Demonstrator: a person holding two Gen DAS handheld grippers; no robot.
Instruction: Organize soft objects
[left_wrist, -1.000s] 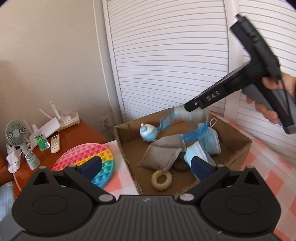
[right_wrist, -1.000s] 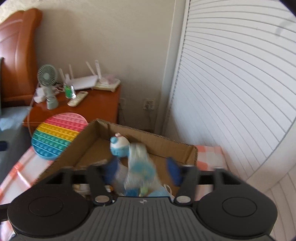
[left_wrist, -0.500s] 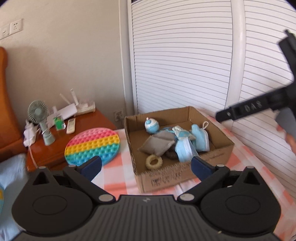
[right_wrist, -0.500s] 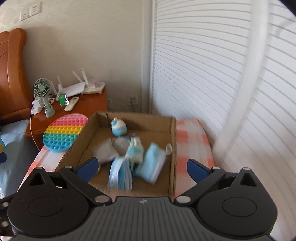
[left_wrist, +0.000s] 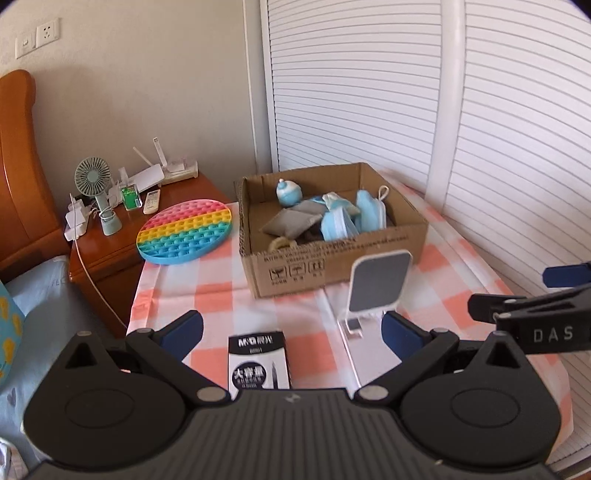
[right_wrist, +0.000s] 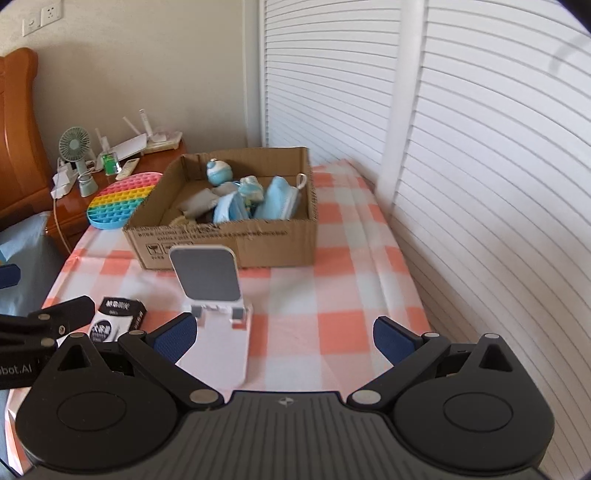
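Soft objects: gathered in the cardboard box (left_wrist: 332, 254) at the far end of the checked tablecloth (right_wrist: 332, 295). Contents visible: blue face masks (left_wrist: 338, 225), grey fabric pouch (left_wrist: 291, 221), small blue-and-white round toy (left_wrist: 289, 191), pale ring (left_wrist: 280, 242) partly hidden behind the front wall.

Outside the box: rainbow pop-it mat (left_wrist: 184, 230), overhanging the table edge toward the wooden nightstand (left_wrist: 110, 243); phone stand (right_wrist: 214, 291) and a black-and-white pen box (left_wrist: 258, 365) nearer the grippers, both rigid.

Left gripper (left_wrist: 291, 326): jaws wide, nothing between them, well short of the box.
Right gripper (right_wrist: 284, 332): jaws wide, empty, likewise held back from the box.

Step in hand, judged: sorting appears nearly complete; the pop-it mat looks like the only soft item left out, if it counts.

Handling notes: approach the mat from its near rim, where it lies flat on the cloth. Pinch the edge firmly, since silicone will flop and droop. Lift clear of the box wall before releasing. Avoid knocking the phone stand, which stands just before the box.
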